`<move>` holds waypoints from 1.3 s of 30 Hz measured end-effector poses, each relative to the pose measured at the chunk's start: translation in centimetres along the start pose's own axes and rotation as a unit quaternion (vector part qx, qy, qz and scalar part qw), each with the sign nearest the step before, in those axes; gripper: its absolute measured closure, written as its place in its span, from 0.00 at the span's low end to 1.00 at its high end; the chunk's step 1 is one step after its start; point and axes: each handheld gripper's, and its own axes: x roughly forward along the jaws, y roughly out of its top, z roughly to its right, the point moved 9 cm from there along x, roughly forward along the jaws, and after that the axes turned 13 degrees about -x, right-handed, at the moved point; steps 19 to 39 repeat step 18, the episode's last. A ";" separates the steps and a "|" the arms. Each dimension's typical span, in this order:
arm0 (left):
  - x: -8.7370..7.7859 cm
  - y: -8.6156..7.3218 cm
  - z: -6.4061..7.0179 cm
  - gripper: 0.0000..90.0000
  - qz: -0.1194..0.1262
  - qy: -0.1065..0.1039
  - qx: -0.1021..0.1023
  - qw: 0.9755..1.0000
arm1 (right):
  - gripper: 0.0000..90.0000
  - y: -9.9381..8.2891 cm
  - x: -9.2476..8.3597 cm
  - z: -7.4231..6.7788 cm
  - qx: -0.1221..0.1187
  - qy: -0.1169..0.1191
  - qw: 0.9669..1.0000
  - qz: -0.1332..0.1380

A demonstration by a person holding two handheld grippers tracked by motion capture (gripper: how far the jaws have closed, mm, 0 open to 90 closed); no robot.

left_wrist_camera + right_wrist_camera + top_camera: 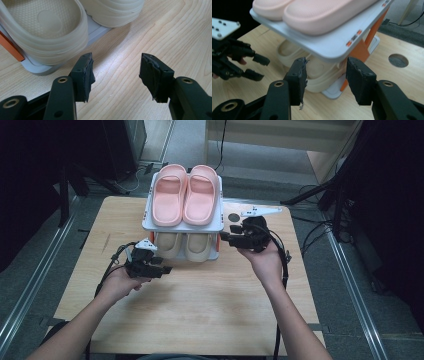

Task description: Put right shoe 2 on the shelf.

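Spreading across the middle of the room: a pale wooden bench (200, 310), carrying everything else. Standing at its far centre: a two-tier white shoe rack (150, 215) with orange side brackets, the shelves stacked so two pairs are sharing one footprint. Lying side by side on the upper shelf, toes pointing away: pink slippers (184, 195). Sitting tucked beneath on the lower shelf: cream slippers (182, 245), heels jutting out past the shelf's near edge, likely the easier pair to reach from the front.

Hovering just off the rack's near left corner: left tongs (116, 71), jaws spread wide and gripping nothing, the nearest cream heel lying just beyond the left jaw. Hanging beside the rack's right side, level with the lower shelf: right tongs (326, 75), jaws likewise wide and empty, aiming at the cream pair under the upper shelf, apparently lining up for a grab or for steadying the rack.
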 end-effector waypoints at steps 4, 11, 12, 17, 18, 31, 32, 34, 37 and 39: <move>0.0 0.0 0.0 0.48 0.000 0.001 -0.002 1.000 | 0.56 -1.3 0.1 -0.3 0.002 0.003 1.000 -0.001; -0.1 0.2 0.2 0.41 0.002 -0.022 -0.023 1.000 | 0.54 -4.2 0.5 -1.5 0.002 0.020 1.000 0.004; -0.1 0.2 0.2 0.39 0.002 -0.022 -0.023 1.000 | 0.54 -4.2 0.5 -1.5 0.002 0.020 1.000 0.004; 0.0 0.1 0.2 0.36 -0.002 -0.024 -0.028 0.999 | 0.42 -5.6 1.2 -2.2 0.002 0.037 0.999 0.017; 0.0 0.1 0.2 0.36 -0.002 -0.024 -0.028 0.999 | 0.39 -5.9 1.4 -2.3 0.002 0.035 0.999 0.018; 0.0 0.1 0.2 0.36 -0.002 -0.024 -0.028 0.999 | 0.39 -5.9 1.4 -2.3 0.002 0.035 0.999 0.018; 0.0 0.1 0.2 0.36 -0.002 -0.024 -0.028 0.999 | 0.39 -5.9 1.4 -2.3 0.002 0.035 0.999 0.018; 0.0 0.1 0.2 0.36 -0.002 -0.024 -0.028 0.999 | 0.39 -5.9 1.4 -2.3 0.002 0.035 0.999 0.018; 0.0 0.1 0.2 0.36 -0.002 -0.024 -0.028 0.999 | 0.39 -5.9 1.4 -2.3 0.002 0.035 0.999 0.018; 0.0 0.1 0.2 0.36 -0.002 -0.024 -0.028 0.999 | 0.39 -5.9 1.4 -2.3 0.002 0.035 0.999 0.018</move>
